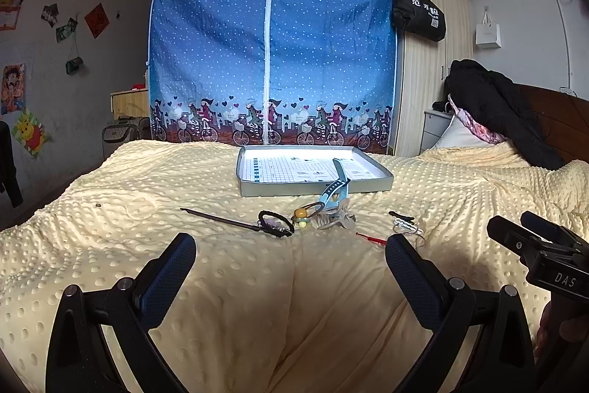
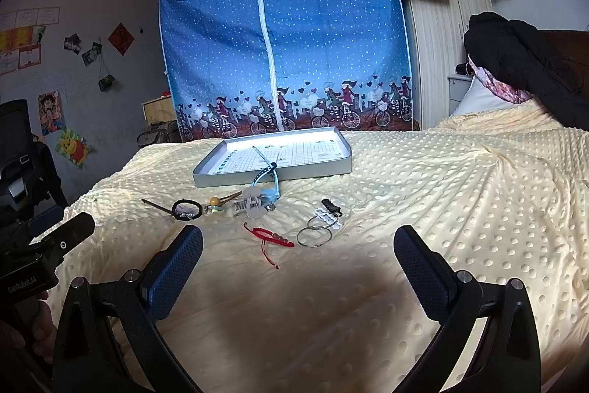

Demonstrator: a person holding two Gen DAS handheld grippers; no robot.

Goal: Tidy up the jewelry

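Jewelry lies in a row on the cream bedspread in front of a shallow grey tray (image 1: pixel 316 188) (image 2: pixel 206 177). From left there is a dark hair stick (image 1: pixel 217 219), a black hair tie (image 1: pixel 276 223) (image 2: pixel 187 209), a bead hair band (image 1: pixel 302 213), a pale claw clip (image 1: pixel 333 220) (image 2: pixel 254 205) and a blue watch (image 1: pixel 333 190) (image 2: pixel 270 181) leaning on the tray. Nearer lie a red cord bracelet (image 2: pixel 268 236) and silver bangles (image 2: pixel 314 234). My left gripper (image 1: pixel 291 256) and right gripper (image 2: pixel 298 253) both hover open and empty short of the items.
A blue zip-front fabric wardrobe (image 1: pixel 272 50) stands beyond the bed's far edge. Pillows and black clothing (image 1: pixel 497 105) are piled at the right by the headboard. The other gripper's body (image 1: pixel 545 253) shows at the right of the left wrist view.
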